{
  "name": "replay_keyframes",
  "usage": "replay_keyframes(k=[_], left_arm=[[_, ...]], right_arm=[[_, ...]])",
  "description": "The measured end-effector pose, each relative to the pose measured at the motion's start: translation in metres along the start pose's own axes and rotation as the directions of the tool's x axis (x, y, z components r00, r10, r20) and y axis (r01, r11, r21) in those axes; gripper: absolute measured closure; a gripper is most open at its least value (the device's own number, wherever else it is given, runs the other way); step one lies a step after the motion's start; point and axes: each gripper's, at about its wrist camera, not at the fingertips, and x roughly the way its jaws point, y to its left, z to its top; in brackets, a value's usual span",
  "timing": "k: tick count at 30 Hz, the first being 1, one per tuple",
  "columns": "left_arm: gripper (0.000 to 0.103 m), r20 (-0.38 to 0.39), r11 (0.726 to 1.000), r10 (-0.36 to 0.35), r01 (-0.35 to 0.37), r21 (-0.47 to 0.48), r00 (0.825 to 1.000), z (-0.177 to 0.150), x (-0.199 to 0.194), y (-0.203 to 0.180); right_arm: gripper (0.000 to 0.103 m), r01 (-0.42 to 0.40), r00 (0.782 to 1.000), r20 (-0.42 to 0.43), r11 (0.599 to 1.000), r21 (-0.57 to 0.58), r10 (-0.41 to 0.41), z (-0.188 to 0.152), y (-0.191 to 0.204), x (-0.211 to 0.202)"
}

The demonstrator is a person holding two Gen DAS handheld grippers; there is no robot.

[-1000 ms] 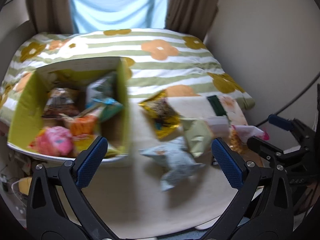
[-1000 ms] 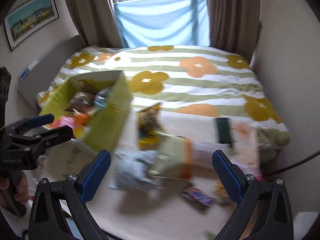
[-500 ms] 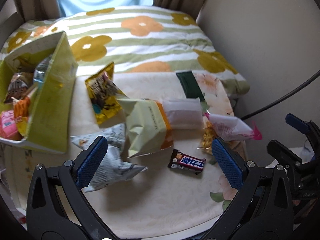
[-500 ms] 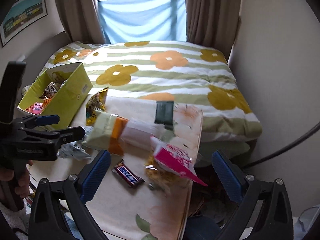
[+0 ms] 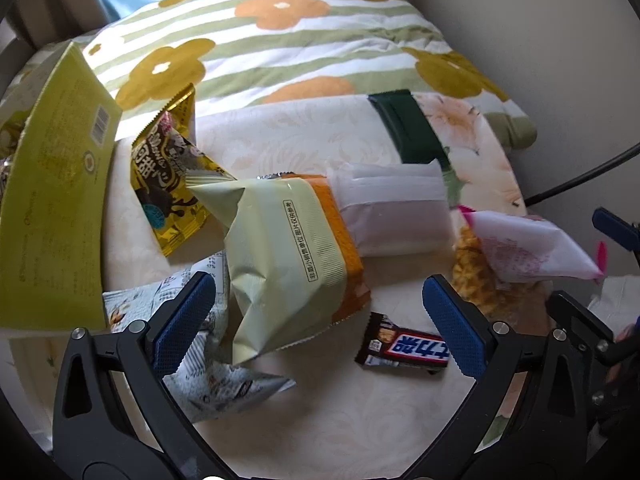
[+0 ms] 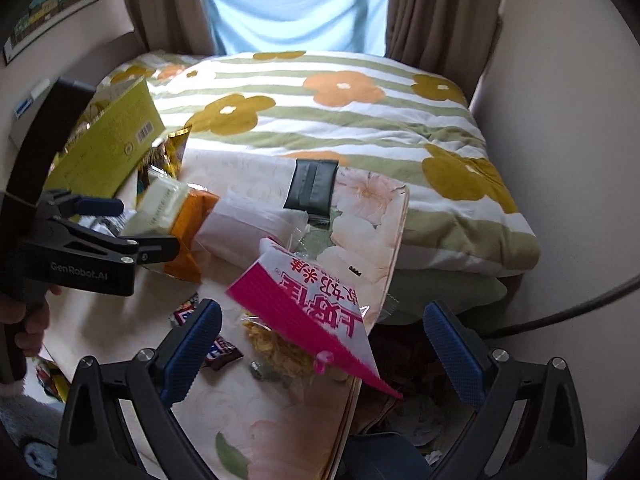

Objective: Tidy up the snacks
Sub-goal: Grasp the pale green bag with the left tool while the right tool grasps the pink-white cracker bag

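Observation:
Snack packs lie scattered on a cream table [image 5: 352,412]. My left gripper [image 5: 320,320] is open and empty, hovering over a pale green and orange bag [image 5: 280,256] and a dark chocolate bar [image 5: 404,352]. A yellow bag [image 5: 168,184], a grey printed bag [image 5: 208,364], a white pack [image 5: 392,208] and a dark green pack [image 5: 408,128] lie around. My right gripper [image 6: 324,348] is open and empty above a pink and white bag [image 6: 316,312] that rests on a yellow snack [image 6: 276,348]. A green box [image 5: 52,200] stands at the left.
A bed with a flowered, striped cover [image 6: 344,112] runs behind the table. A wall [image 6: 560,160] and a black cable [image 6: 560,316] are at the right. The table's right edge [image 6: 396,240] is close to the pink bag. Curtains [image 6: 296,4] hang at the back.
Both grippers have swung right, away from the green box, and come lower over the scattered snacks. Both stay open and empty.

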Motion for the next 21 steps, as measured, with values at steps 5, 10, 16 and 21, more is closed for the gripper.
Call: replay_keyframes(k=[5, 10, 16, 21], left_arm=[[0.000, -0.019, 1.000, -0.006, 0.006, -0.006, 1.000, 0.003, 0.010, 0.002], [0.000, -0.034, 1.000, 0.004, -0.004, 0.007, 0.999, 0.004, 0.019, 0.003], [0.001, -0.050, 1.000, -0.002, 0.001, -0.011, 0.999, 0.009, 0.029, 0.011], [0.011, -0.055, 1.000, -0.001, 0.001, 0.001, 0.998, 0.013, 0.033, 0.014]], right_arm=[[0.003, 0.004, 0.999, -0.040, 0.999, -0.052, -0.007, 0.004, 0.003, 0.025], [0.025, -0.017, 0.997, -0.079, 0.996, -0.083, 0.011, 0.005, 0.005, 0.043], [0.046, -0.036, 0.991, -0.131, 0.995, -0.097, 0.024, 0.003, 0.010, 0.058], [0.051, -0.046, 0.992, -0.124, 0.993, -0.109, 0.032, 0.005, 0.012, 0.056]])
